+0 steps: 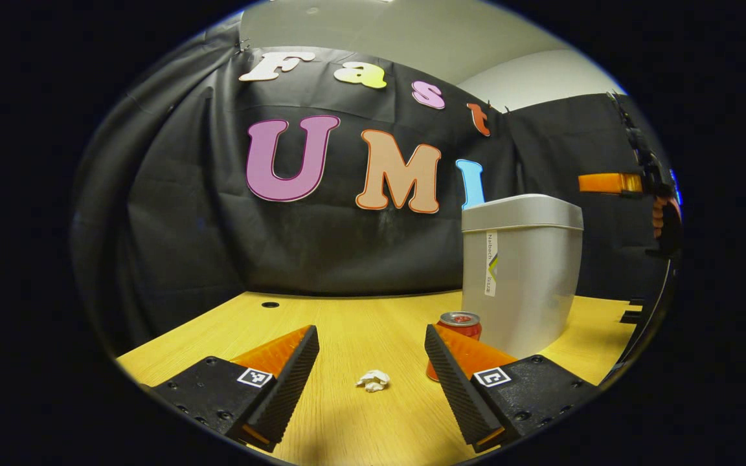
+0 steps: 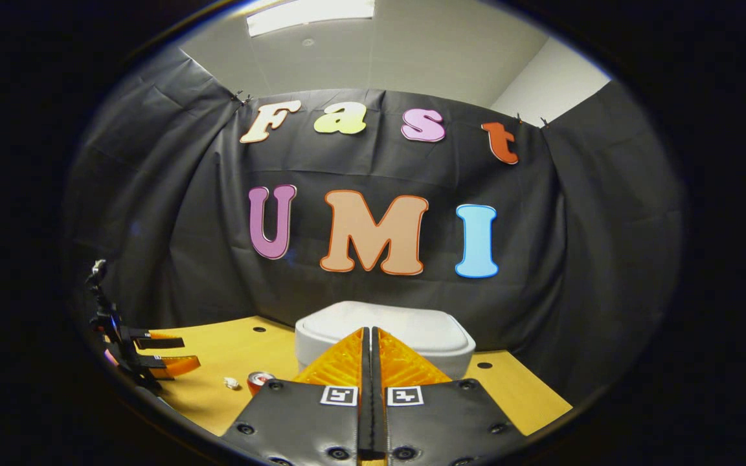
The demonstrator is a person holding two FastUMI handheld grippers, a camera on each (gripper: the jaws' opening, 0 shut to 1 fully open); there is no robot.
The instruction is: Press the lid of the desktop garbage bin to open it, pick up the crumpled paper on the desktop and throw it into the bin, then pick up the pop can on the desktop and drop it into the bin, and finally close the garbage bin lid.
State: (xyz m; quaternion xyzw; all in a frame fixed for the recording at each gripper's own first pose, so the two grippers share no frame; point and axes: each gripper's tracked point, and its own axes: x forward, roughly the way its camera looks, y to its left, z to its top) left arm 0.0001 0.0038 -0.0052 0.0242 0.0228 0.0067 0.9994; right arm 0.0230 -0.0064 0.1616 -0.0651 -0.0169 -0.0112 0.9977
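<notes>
A grey desktop bin (image 1: 528, 278) stands upright on the wooden table (image 1: 347, 317) at the right, its lid (image 1: 522, 210) down. A red pop can (image 1: 460, 321) stands beside the bin's base, partly behind one finger of my left gripper (image 1: 370, 331). That gripper is open and low over the table, with a small crumpled white paper (image 1: 373, 380) lying between its fingers, untouched. My right gripper (image 2: 370, 331) is shut on nothing and points at the closed lid (image 2: 431, 336) from just above. The can (image 2: 258, 380) and paper (image 2: 232, 383) lie left of the bin.
The black cloth wall closes the table's back and sides. Small round holes (image 1: 270, 304) dot the tabletop near the back. In the left gripper view, the right gripper (image 1: 609, 183) and the hand (image 1: 663, 220) holding it hang right of the bin. The left gripper (image 2: 153, 359) appears at the far left.
</notes>
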